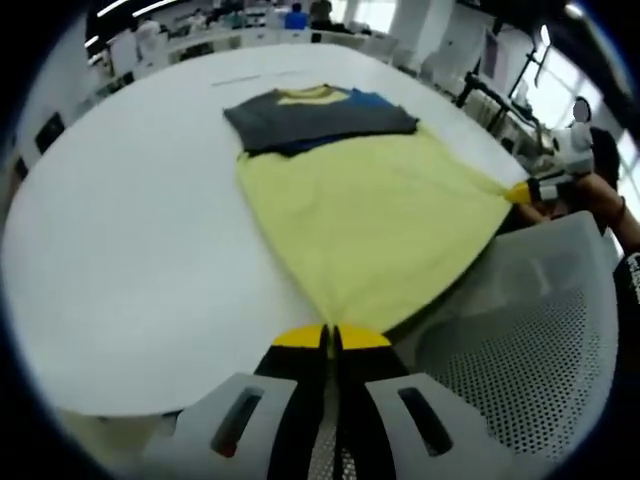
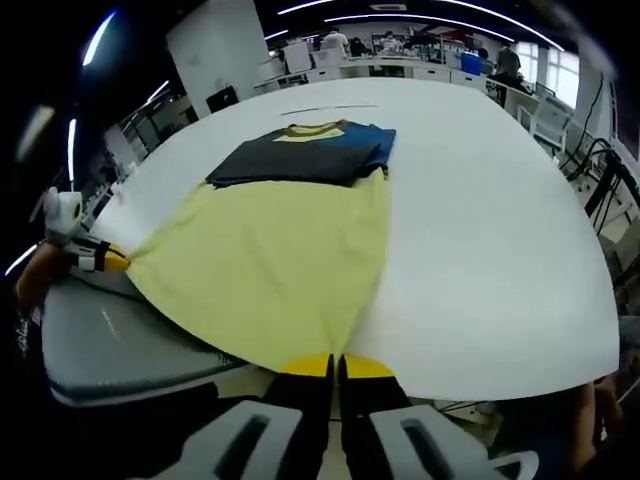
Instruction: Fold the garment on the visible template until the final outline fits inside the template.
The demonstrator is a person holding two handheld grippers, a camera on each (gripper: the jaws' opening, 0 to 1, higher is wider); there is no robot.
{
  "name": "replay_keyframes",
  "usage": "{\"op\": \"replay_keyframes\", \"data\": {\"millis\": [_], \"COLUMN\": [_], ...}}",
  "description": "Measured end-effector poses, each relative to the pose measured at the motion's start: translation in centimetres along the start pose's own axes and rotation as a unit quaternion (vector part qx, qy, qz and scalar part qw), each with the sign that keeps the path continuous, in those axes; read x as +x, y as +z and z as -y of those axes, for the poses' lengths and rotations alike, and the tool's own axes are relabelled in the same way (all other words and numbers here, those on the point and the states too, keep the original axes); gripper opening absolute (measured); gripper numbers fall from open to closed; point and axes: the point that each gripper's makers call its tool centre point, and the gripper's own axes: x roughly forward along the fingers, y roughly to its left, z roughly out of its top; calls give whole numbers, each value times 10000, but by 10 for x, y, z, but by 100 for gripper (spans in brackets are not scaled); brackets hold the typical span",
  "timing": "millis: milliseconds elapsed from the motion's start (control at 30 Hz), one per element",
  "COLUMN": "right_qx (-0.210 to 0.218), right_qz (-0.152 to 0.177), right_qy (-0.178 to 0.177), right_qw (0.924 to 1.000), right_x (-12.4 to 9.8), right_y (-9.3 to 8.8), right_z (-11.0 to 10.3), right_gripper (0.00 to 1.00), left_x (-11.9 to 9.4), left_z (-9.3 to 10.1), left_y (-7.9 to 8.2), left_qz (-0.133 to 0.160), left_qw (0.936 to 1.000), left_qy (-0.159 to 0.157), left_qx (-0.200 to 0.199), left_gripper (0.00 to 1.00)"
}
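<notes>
Left gripper view is showing the shirt (image 1: 370,225) lying on the white table (image 1: 130,260), its yellow body stretching toward 6 o'clock and its dark grey and blue top at 12 o'clock. The left hand-held gripper (image 1: 331,338) is pinching one hem corner with jaws closed. The right hand-held gripper (image 2: 336,366) is clamping the other corner. A grey perforated chair (image 1: 540,330) is sitting at 4 o'clock.

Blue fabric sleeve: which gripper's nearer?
Right. Right gripper pinches the yellow cloth shirt at the hem corner on the same side as the blue fabric sleeve; left gripper pinches the opposite corner, diagonally across.
</notes>
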Motion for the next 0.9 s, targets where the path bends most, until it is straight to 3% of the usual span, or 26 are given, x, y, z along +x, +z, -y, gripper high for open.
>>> {"op": "replay_keyframes", "data": {"millis": [333,567,900], "right_qx": [-274,-150,-374], "right_qz": [247,479,639], "right_qy": [-67,-59,-188], "right_qw": [9993,9987,9971], "right_x": [-11,-16,-18], "right_y": [30,49,80], "right_z": [-2,2,7], "right_gripper": [0,0,0], "left_x": [-14,-20,-27], "left_z": [-5,-9,-21], "left_y": [22,38,76], "left_qz": [270,366,752], "left_qw": [9994,9992,9970], "left_qy": [-28,3,19], "left_qx": [-226,-147,-153], "left_gripper": [0,0,0]}}
